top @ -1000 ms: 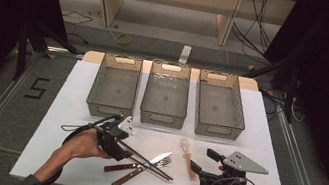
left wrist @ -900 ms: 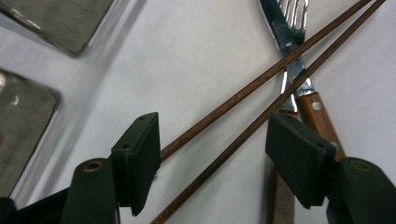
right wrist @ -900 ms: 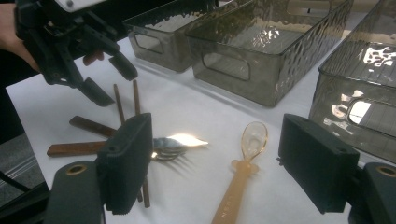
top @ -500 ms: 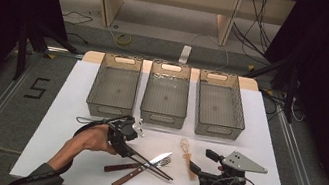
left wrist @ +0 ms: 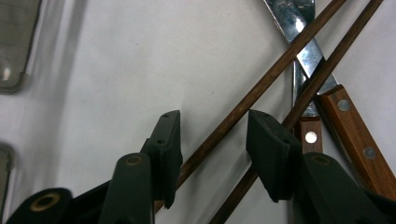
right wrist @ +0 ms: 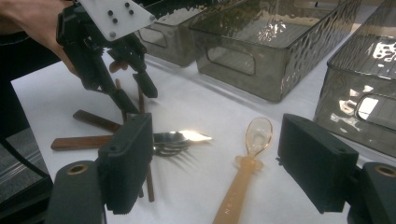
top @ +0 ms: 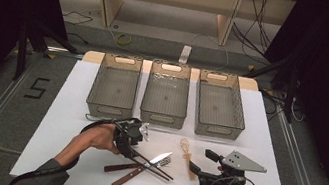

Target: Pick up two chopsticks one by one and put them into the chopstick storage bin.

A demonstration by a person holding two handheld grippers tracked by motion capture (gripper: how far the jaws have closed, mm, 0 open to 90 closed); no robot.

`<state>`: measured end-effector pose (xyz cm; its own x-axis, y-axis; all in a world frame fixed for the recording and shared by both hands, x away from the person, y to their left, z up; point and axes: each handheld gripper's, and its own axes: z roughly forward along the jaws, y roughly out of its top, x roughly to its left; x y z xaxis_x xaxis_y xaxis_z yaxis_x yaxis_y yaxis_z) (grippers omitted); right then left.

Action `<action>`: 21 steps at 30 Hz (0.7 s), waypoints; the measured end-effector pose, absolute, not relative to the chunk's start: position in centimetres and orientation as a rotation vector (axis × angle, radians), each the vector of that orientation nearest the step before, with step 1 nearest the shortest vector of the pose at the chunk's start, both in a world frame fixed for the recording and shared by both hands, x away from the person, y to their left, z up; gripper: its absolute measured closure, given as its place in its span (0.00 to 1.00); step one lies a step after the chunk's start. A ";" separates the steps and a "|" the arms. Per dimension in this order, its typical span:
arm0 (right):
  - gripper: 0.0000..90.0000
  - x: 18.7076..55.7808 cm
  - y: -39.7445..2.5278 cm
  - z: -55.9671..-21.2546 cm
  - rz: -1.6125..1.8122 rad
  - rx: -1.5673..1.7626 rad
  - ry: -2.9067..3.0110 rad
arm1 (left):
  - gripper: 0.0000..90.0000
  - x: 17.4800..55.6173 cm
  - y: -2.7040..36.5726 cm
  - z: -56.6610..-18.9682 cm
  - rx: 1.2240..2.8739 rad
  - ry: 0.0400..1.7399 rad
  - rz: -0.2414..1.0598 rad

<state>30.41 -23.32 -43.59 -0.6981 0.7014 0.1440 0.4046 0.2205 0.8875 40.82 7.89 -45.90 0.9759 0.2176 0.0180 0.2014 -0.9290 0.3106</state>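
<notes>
Two brown chopsticks lying crossed over the pile of cutlery, low and left of centre in the high view, just below the left-hand basket. Left gripper down over their near ends, jaws parted, nothing clamped yet. Seen along the left gripper view: one stick running between the two black pads from bottom centre up toward the upper right of the frame, the second stick passing beside and partly behind the right-hand pad, outside the gap or on its edge, hard to say which. Long axis of both sticks slanting diagonally, so crossing the gap at an angle rather than squarely. Beneath them, toward the upper right of that frame, a steel knife blade and two riveted wooden handles, touching the sticks.

Right gripper resting lower right in the high view, well apart from the sticks, jaws spread wide and empty; between them in the right gripper view an amber plastic spoon, bowl pointing away toward the baskets, handle toward the bottom of the frame. Fork just left of it, tines pointing at the spoon.

Left gripper clearly the nearer one for the chopsticks. Closing now likely to catch the one stick inside the gap; probably worth a small shift toward the right-hand pad to gather both.
</notes>
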 end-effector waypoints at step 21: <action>0.31 30.6 -23.2 -43.7 1.451 1.040 2.233 | 0.84 40.5 7.6 -46.1 2.826 0.113 0.066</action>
<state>30.59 -23.19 -43.71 -0.7006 0.6989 0.1440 0.4154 0.2355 0.8786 40.47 7.62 -46.13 0.9959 0.0847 0.0329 0.0705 -0.9484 0.3092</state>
